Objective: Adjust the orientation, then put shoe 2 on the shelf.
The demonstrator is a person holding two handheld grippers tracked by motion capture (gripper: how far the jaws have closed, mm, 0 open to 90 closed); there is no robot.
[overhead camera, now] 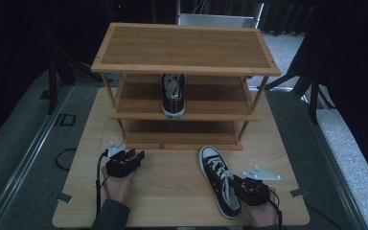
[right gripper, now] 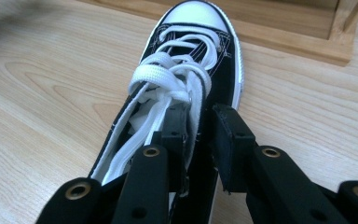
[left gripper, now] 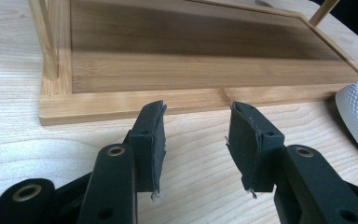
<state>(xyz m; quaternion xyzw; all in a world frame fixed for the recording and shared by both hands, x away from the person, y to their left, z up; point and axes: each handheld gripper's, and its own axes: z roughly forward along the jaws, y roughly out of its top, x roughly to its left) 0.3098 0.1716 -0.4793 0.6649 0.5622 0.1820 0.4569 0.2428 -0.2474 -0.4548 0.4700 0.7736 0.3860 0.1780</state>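
Two hand-held grippers work near the desk's front edge. The right hand-held gripper (right gripper: 198, 140) straddles the collar wall of a black canvas sneaker (overhead camera: 219, 179) lying by the front right corner, one jaw inside the opening, one outside, pinching the side wall. The left hand-held gripper (left gripper: 196, 140) hovers toward the front left with jaws spread and nothing between them. That sneaker looks light, with soft canvas that will fold; the rubber sole and white toe cap are stiffer, so a grip low on the collar should hold better. Farther back stands a bamboo shoe rack (overhead camera: 187, 67), a matching sneaker (overhead camera: 173, 96) on its middle shelf.
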